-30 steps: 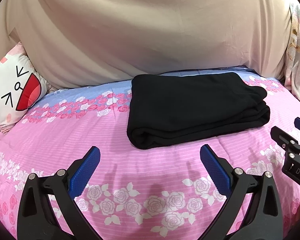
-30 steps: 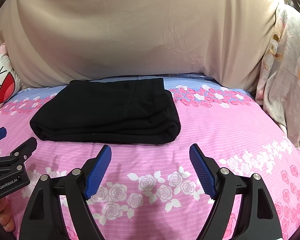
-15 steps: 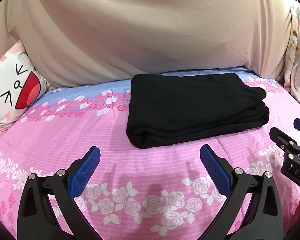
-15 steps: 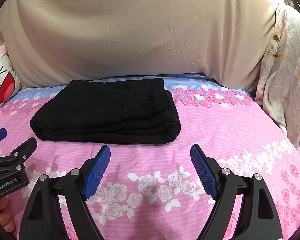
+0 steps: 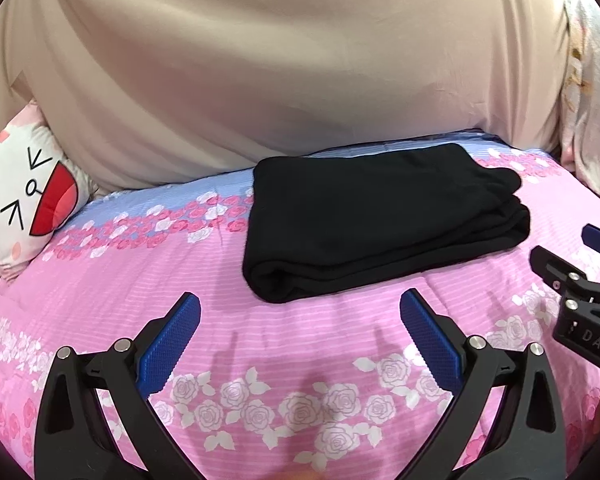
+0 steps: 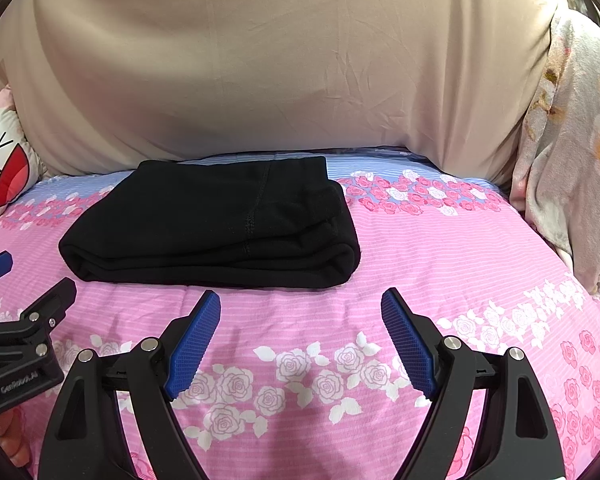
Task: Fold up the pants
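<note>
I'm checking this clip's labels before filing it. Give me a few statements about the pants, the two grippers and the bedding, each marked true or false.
1. The black pants lie folded in a compact stack on the pink floral bedsheet. True.
2. The left gripper is shut on the pants. False: its jaws are open and hold nothing.
3. The right gripper has open jaws, short of the pants. True.
4. The cartoon-face pillow rests on top of the pants. False: it sits apart, at the left.

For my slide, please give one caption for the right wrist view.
Open right gripper hovers before folded black pants on a pink floral bedsheet.
</note>
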`<state>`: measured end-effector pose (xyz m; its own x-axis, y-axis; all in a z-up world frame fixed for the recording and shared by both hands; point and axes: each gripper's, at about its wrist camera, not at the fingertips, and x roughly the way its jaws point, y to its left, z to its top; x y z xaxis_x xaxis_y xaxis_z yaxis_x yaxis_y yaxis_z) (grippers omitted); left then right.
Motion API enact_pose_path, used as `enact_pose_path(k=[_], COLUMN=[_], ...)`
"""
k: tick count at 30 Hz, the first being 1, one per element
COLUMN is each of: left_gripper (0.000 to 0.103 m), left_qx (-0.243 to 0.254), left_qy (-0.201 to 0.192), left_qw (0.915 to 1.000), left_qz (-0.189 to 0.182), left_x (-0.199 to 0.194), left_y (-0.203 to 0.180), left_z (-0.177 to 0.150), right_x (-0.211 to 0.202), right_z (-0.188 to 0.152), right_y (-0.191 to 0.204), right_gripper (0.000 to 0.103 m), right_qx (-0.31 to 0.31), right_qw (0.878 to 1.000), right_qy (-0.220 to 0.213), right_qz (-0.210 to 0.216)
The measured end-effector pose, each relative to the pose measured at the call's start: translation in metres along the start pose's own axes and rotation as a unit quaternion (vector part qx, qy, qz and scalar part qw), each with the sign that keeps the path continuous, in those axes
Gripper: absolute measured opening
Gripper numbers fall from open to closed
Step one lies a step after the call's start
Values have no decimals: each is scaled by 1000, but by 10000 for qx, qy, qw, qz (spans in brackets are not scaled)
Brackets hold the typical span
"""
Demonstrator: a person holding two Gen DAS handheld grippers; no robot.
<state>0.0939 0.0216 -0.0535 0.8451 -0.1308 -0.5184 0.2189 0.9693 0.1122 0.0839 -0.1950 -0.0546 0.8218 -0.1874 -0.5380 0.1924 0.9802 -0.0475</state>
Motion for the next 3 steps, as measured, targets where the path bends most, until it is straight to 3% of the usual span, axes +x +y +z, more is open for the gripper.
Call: enact_pose_path(k=[3], left_gripper=[98], left_qx=[59], left_qy=[-8], left_qw=[10000], left_qz=[-41], left_x=[-1], left_y=[-2], left_z=[0], right_x=[0], right_z=[0], right_y=[-1], right_gripper=[82], right_qx=[-6], right_qw=[10000], right_qy=[1], right_qz=[1])
